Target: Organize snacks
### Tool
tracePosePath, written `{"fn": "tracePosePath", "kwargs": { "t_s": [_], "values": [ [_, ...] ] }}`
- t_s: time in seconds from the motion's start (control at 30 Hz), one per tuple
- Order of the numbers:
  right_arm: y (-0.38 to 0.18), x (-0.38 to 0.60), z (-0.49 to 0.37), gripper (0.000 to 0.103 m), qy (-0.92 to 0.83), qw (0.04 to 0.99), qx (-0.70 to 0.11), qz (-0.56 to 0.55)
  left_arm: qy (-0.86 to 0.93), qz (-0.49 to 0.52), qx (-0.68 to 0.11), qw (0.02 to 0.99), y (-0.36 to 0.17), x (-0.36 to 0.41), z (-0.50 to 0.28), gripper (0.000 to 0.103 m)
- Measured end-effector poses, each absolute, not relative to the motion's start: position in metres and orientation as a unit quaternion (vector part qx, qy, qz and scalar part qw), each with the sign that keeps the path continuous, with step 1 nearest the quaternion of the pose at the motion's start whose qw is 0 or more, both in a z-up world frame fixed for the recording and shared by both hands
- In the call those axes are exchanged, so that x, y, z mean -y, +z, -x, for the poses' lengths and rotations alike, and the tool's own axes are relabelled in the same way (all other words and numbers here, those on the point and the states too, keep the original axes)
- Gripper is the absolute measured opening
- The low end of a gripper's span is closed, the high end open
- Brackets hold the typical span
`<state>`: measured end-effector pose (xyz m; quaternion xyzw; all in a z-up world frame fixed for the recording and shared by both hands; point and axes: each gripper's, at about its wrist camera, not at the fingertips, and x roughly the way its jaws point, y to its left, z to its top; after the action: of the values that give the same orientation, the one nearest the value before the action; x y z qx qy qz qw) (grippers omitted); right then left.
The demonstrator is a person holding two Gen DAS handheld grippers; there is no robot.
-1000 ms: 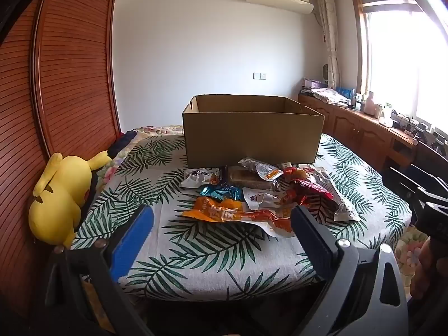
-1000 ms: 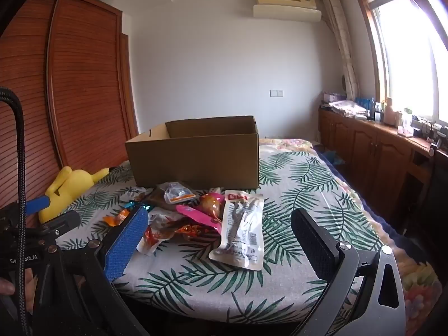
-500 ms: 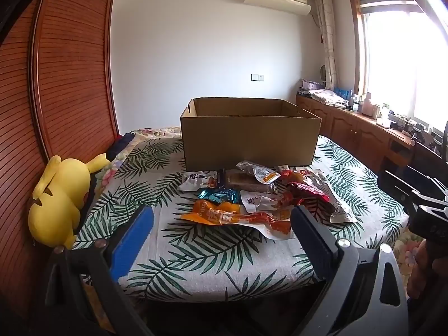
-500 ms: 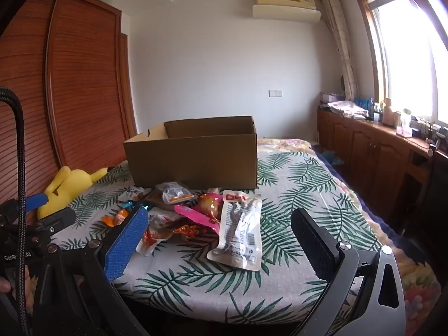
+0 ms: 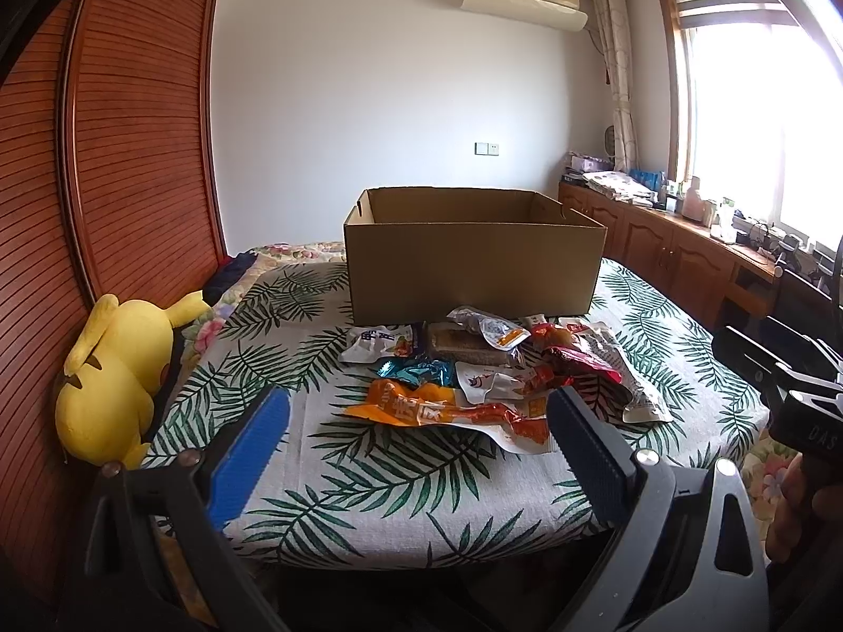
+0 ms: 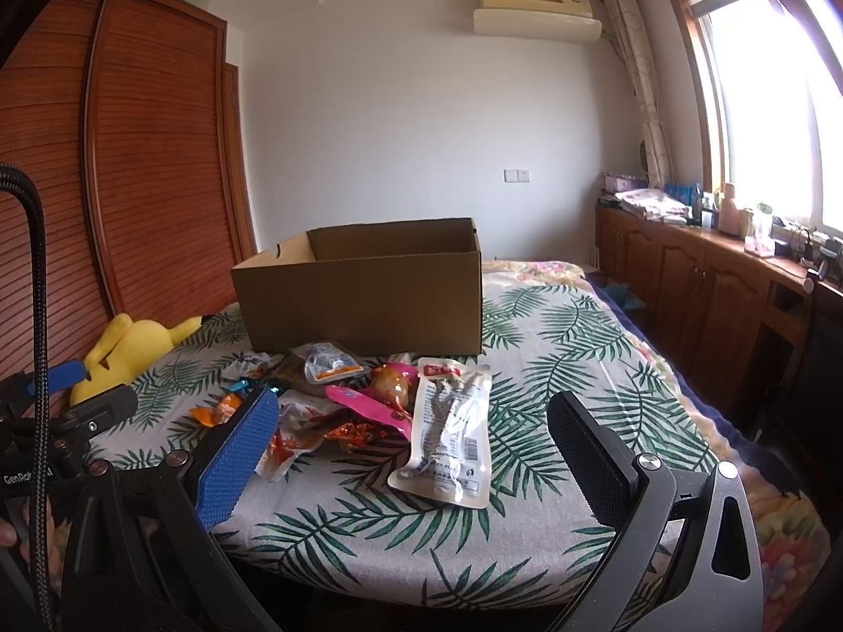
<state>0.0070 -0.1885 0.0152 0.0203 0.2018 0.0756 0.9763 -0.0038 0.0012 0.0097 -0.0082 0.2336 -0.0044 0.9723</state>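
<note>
A pile of snack packets lies on the leaf-print table in front of an open cardboard box (image 5: 474, 258), which also shows in the right wrist view (image 6: 363, 295). An orange packet (image 5: 421, 406) lies nearest in the left wrist view. A long white packet (image 6: 450, 432) lies nearest in the right wrist view, beside a pink packet (image 6: 363, 404). My left gripper (image 5: 416, 453) is open and empty, short of the table's near edge. My right gripper (image 6: 411, 453) is open and empty, also short of the near edge.
A yellow plush toy (image 5: 113, 368) lies at the table's left edge against a wooden wardrobe (image 5: 121, 158). Wooden cabinets (image 6: 701, 289) with clutter run under the window on the right. The table's leaf-print cloth (image 6: 569, 368) shows to the right of the pile.
Both grippers have drifted slightly nearer the table; the box and packets look a little larger and lower. Nothing was grasped or moved.
</note>
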Motion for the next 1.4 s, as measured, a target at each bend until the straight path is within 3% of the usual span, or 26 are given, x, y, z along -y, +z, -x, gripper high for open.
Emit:
{"fn": "tracePosePath", "kwargs": {
  "t_s": [1.4],
  "values": [
    [0.0163,0.1887,-0.0043,0.103,0.075,0.977,-0.201,-0.021,-0.004,0.009,-0.234,0.972,0.0098,-0.0040,0.0048,0.099]
  ]
}}
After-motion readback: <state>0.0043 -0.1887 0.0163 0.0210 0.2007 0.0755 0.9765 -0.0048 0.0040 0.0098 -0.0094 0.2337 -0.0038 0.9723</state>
